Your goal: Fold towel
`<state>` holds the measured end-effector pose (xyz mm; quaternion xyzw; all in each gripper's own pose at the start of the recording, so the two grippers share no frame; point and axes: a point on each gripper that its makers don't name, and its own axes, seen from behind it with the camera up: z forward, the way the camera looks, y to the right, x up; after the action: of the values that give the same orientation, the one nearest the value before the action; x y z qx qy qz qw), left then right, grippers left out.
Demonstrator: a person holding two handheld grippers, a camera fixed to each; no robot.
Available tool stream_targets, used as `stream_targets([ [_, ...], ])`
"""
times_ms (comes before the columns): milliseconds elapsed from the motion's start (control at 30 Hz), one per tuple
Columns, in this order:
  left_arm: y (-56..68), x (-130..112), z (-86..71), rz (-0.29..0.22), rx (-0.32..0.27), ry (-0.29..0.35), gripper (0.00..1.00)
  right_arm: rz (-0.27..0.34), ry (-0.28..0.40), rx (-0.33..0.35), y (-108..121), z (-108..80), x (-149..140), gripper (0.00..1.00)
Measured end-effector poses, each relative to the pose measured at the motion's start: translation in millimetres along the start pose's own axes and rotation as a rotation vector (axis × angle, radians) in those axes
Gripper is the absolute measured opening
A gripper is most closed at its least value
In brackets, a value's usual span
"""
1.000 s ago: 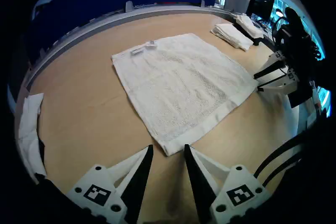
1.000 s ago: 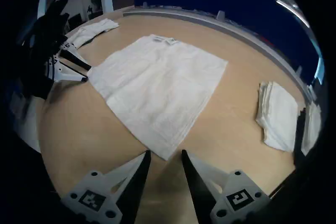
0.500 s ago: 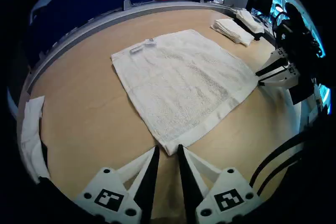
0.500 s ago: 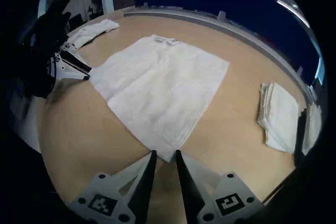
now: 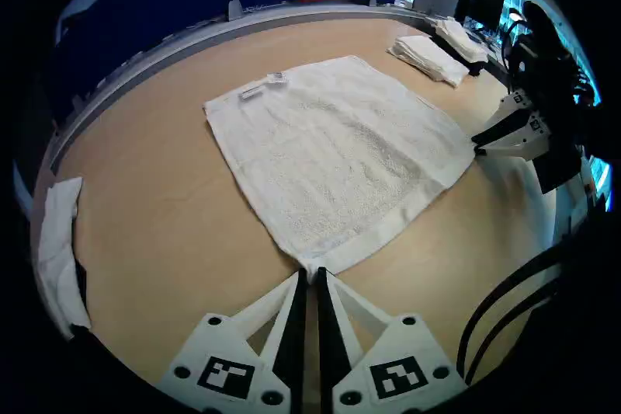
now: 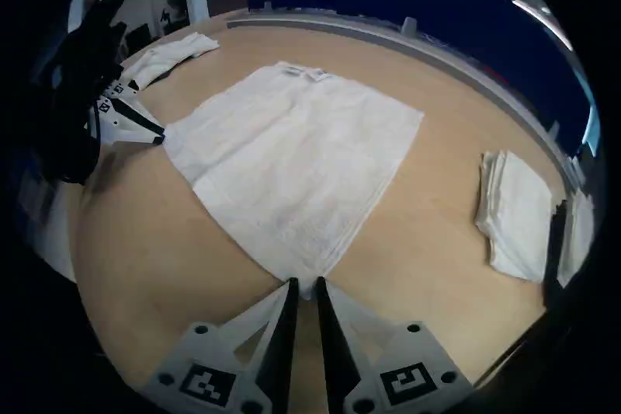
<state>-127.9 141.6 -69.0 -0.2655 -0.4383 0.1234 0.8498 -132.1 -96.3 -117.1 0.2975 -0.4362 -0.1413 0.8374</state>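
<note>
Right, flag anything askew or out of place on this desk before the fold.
Nothing stands out. The white towel lies spread flat on the wooden desk, with the left gripper and the right gripper each closed on a near corner. The folded towels sit in a neat stack off to the side.

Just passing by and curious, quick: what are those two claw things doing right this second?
Left gripper: closed, pinching a corner of the towel.
Right gripper: closed, pinching another corner of the towel.
</note>
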Motion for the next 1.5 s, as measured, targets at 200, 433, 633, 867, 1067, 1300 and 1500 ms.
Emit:
stream_targets([
  [200, 1.0, 2, -1.9, -0.054, -0.024, 0.006, 0.08, 0.018, 0.003, -0.001, 4, -2.0, 3, 0.14],
  [433, 1.4, 12, -8.1, -0.062, -0.032, 0.023, 0.08, 0.04, 0.018, 0.005, 8, -6.9, 12, 0.13],
  [633, 0.8, 22, -17.4, -0.089, -0.038, 0.04, 0.07, 0.042, 0.037, 0.003, 8, -15.5, 24, 0.13],
  [867, 2.9, 30, -33.1, -0.106, -0.046, 0.053, 0.07, 0.043, 0.065, 0.004, 8, -29.2, 41, 0.13],
  [1067, 3.5, 36, -46.9, -0.128, -0.051, 0.067, 0.07, 0.048, 0.085, 0.012, 6, -42.7, 55, 0.13],
  [1300, 3.4, 44, -68.4, -0.149, -0.057, 0.081, 0.07, 0.032, 0.1, 0.016, 1, -62.4, 66, 0.13],
  [1500, 3.1, 49, -86.3, -0.175, -0.063, 0.092, 0.07, 0.036, 0.118, 0.022, -2, -78.2, 76, 0.13],
])
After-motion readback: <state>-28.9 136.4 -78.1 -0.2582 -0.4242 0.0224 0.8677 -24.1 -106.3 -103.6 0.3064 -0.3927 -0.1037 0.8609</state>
